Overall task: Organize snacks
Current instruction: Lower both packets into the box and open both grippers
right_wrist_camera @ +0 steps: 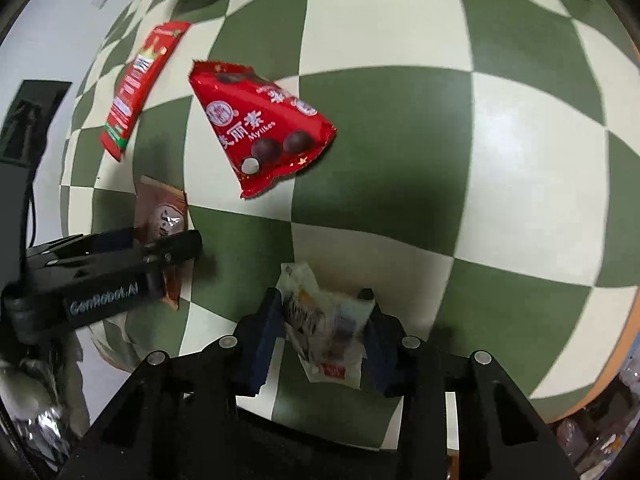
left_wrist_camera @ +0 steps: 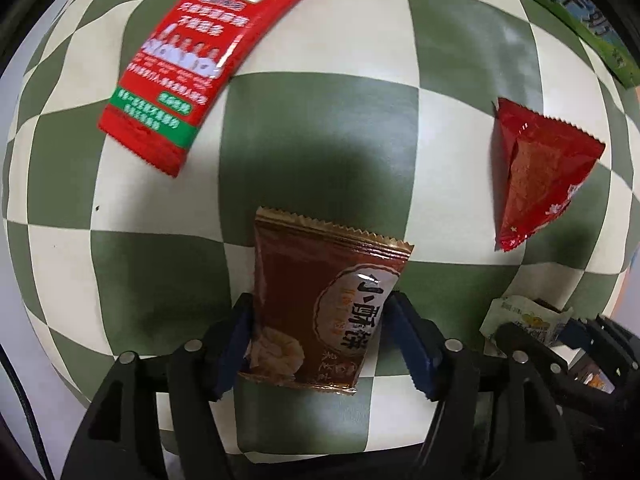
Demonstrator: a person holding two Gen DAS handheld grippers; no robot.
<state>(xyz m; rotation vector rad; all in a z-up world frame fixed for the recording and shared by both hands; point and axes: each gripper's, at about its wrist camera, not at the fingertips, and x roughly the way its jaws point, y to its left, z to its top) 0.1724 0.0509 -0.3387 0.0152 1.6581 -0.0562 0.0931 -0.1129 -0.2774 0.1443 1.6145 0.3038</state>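
While both grippers hang over the checkered cloth [left_wrist_camera: 320, 40], left gripper [left_wrist_camera: 320, 340] straddles the brown packet [left_wrist_camera: 320, 300], fingers spread; right gripper [right_wrist_camera: 324, 332] pinches a white packet [right_wrist_camera: 328, 320] nearby. Judged mid-sorting; next, lift clear.

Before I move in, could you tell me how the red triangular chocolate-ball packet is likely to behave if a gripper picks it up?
The red triangular packet looks puffed, so it is probably light and would dent under the pads. Its glossy film catches the light, so it may slip; the flat crimped edge seems a safer hold. If it holds round balls as pictured, they could shift when it is tilted.
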